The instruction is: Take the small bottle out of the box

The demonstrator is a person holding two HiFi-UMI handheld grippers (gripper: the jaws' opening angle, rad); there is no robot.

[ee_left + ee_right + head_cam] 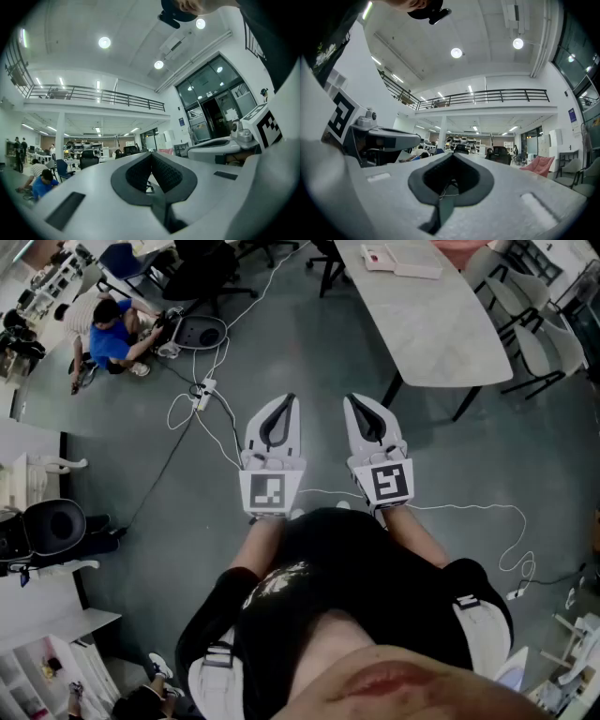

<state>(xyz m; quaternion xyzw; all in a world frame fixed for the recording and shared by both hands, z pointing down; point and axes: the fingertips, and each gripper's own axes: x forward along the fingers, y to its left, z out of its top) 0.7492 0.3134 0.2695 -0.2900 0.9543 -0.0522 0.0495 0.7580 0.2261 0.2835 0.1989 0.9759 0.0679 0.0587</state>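
No small bottle and no box that I can tell apart shows in any view. In the head view both grippers are held level side by side in front of the person's body, above the grey floor. My left gripper (290, 401) has its jaws closed tip to tip with nothing between them; in the left gripper view its fingertips (151, 154) meet against the open hall. My right gripper (350, 401) is likewise shut and empty, and its tips (452, 155) touch in the right gripper view. Each gripper shows the other one at its side.
A long white table (441, 329) stands ahead to the right with flat pale items (401, 261) on its far end. White cables and a power strip (202, 396) lie on the floor ahead left. A person in blue (111, 334) sits on the floor far left. A black chair (47, 526) stands at left.
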